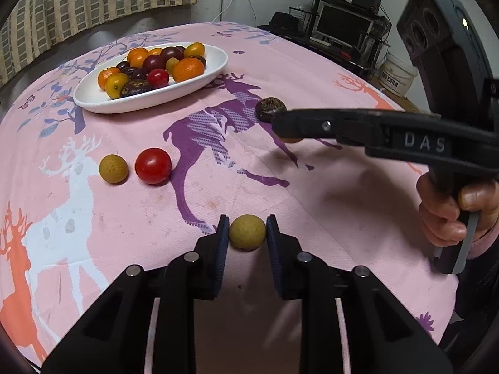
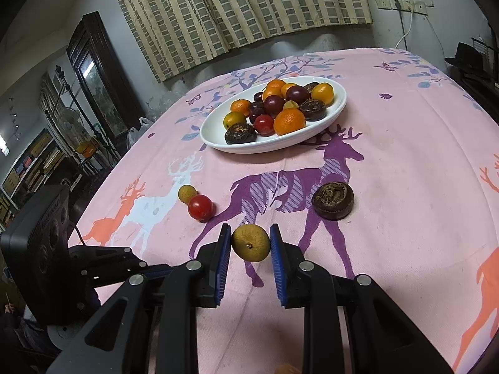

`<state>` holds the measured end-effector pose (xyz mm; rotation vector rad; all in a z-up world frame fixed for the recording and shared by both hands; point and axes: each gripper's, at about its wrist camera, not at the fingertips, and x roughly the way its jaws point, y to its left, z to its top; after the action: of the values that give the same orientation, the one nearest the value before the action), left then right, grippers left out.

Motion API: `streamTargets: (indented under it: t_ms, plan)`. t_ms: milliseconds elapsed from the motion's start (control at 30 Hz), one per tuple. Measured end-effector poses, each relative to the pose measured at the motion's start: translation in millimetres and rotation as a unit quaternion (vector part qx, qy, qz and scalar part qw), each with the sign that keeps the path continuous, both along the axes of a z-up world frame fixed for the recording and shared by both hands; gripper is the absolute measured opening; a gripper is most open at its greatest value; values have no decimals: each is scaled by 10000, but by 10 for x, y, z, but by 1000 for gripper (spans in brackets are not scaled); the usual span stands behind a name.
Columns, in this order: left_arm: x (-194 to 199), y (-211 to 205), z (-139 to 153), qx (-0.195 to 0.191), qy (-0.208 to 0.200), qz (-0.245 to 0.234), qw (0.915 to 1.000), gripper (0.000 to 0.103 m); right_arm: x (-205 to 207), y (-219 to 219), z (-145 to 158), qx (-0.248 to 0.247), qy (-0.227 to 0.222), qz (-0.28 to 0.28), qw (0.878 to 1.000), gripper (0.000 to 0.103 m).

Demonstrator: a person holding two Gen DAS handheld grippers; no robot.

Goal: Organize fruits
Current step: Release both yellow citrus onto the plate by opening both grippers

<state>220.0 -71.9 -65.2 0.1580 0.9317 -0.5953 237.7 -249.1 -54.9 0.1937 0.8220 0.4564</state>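
Note:
A white oval plate (image 1: 215,62) (image 2: 338,101) at the far side of the table holds several oranges, plums and dark fruits. My left gripper (image 1: 248,233) is shut on a tan longan (image 1: 247,232). My right gripper (image 2: 250,243) is shut on another tan longan (image 2: 250,242); its fingers (image 1: 312,124) show from the side in the left wrist view. On the cloth lie a loose longan (image 1: 113,168) (image 2: 187,194), a red tomato (image 1: 153,165) (image 2: 200,207) and a dark round fruit (image 1: 270,109) (image 2: 333,200).
The table has a pink cloth with deer prints (image 1: 218,131) (image 2: 405,143). A curtain (image 2: 237,9) hangs behind. A monitor and shelves (image 1: 343,25) stand at the far right, a cabinet and shelving (image 2: 90,71) at the left.

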Motion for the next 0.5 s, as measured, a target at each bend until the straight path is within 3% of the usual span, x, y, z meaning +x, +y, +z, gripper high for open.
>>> streamTargets:
  t_ms: [200, 333, 500]
  plan:
    - [292, 270, 469, -370, -129, 221, 9990, 24, 134, 13, 262, -78, -361, 46, 9993, 25]
    - [933, 395, 892, -429, -493, 664, 9956, 24, 597, 32, 488, -248, -714, -165, 9970, 25]
    - [1880, 196, 943, -170, -637, 1004, 9928, 24, 1347, 155, 471, -438, -812, -347, 9951, 25]
